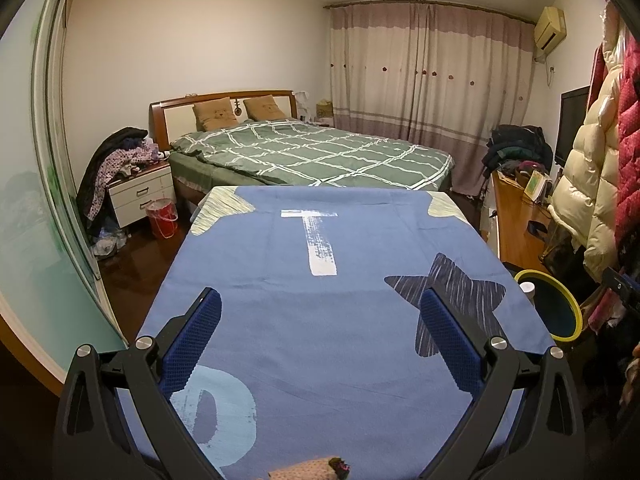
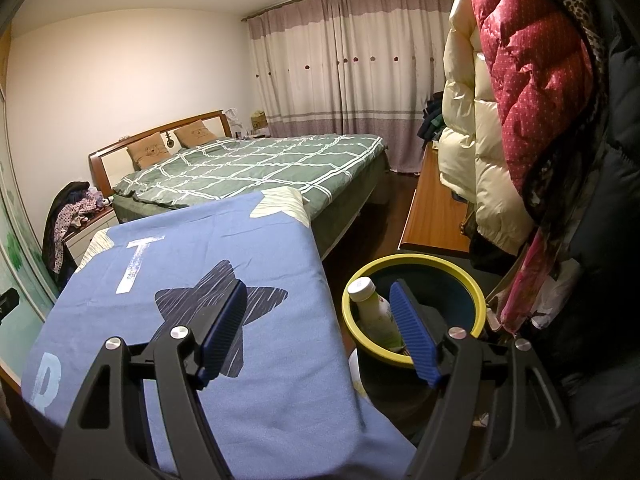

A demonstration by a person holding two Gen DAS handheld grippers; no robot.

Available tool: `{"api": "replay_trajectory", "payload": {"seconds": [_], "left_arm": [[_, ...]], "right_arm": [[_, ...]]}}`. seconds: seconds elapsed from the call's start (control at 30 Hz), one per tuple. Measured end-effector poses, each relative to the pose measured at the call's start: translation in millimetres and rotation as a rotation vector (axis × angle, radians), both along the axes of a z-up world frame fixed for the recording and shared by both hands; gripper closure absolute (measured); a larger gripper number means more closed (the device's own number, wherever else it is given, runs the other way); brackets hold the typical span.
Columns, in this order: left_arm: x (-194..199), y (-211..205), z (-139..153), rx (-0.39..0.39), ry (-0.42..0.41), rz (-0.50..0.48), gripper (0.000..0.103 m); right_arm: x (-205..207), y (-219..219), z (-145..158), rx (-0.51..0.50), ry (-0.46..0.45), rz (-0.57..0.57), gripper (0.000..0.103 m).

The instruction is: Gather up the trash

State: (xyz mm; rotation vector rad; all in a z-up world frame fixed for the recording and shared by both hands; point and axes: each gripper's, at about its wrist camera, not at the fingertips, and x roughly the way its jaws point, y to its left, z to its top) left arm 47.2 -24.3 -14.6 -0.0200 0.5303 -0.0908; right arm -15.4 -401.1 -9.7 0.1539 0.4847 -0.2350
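Note:
A dark bin with a yellow rim [image 2: 478,300] stands on the floor to the right of a table under a blue cloth [image 2: 240,380]. A white and green plastic bottle [image 2: 374,314] stands inside it. My right gripper [image 2: 318,320] is open and empty, held over the table's right edge and the bin. The bin [image 1: 568,312] also shows at the right of the left wrist view, with the bottle's white cap [image 1: 528,290] peeking out. My left gripper [image 1: 320,332] is open and empty above the blue cloth [image 1: 320,360].
A pinkish knitted item [image 1: 312,470] lies at the cloth's near edge. A bed with a green checked cover [image 1: 312,152] stands beyond the table. A red bucket [image 1: 162,216] sits by a white nightstand [image 1: 136,196]. Puffy coats [image 2: 520,100] hang at right beside a wooden cabinet [image 2: 434,208].

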Motion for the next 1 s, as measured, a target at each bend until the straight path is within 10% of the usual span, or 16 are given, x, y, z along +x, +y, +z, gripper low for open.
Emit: {"api": "replay_trajectory", "payload": {"seconds": [1.0], "left_arm": [[2.0,-2.5,-3.3,0.005,0.012,-0.025,0.005]], "right_arm": [[1.3,1.6,-2.1,0.004,0.003,0.001,0.033]]}}
